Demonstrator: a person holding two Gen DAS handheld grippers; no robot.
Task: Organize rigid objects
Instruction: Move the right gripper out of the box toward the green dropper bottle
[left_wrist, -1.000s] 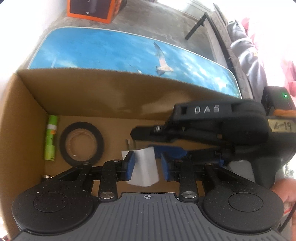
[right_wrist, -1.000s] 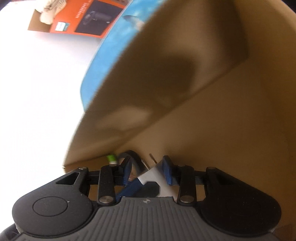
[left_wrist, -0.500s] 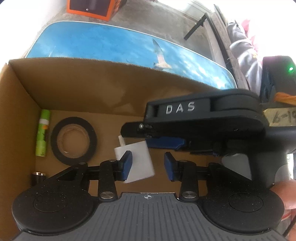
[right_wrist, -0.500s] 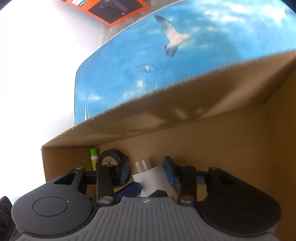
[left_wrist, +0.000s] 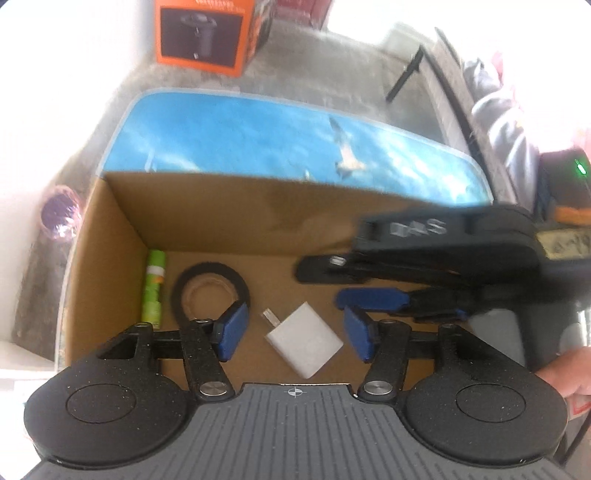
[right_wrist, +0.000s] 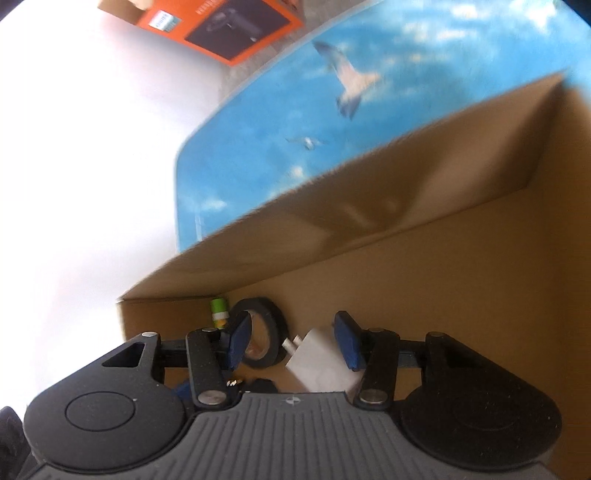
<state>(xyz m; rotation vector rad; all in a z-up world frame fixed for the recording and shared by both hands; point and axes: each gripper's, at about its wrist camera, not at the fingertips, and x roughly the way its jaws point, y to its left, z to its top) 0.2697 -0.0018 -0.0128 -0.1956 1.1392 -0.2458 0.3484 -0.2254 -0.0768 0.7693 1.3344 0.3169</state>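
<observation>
Here the left claw (left_wrist: 295, 330) hangs over an open cardboard box (left_wrist: 110, 266), its blue pads (left_wrist: 232, 330) spreading apart and touching nothing; the white plug-in charger (left_wrist: 304, 339) lies released on the box floor between them, flat on its side with its metal prongs pointing toward the far left. In the right wrist view the right claw (right_wrist: 291, 341) is likewise opening, with the same white plug-in charger (right_wrist: 321, 360) seen in the gap between its pads (right_wrist: 347, 341) but lying loose on the cardboard, not pinched. Just beyond the left pad, a roll of black tape (left_wrist: 210, 284) rests flat on the floor of the box, near the charger but apart from it. Left of the roll, a green tube (left_wrist: 154, 290) lies along the box's left wall. From the right side of the left wrist view the right claw's black body (left_wrist: 443, 251), lettered in white, reaches in above the box floor, one blue finger (left_wrist: 373, 298) showing under it, and part of a person's hand (left_wrist: 569, 373) shows at the right edge. Behind the far wall of the box spreads a blue mat (left_wrist: 258, 136) printed with sky and gulls, lying on the grey counter (left_wrist: 332, 70). Farthest off stands an orange and black product carton (left_wrist: 203, 33), and a purple object (left_wrist: 61, 216), too blurred to name, sits outside the box at the left.
</observation>
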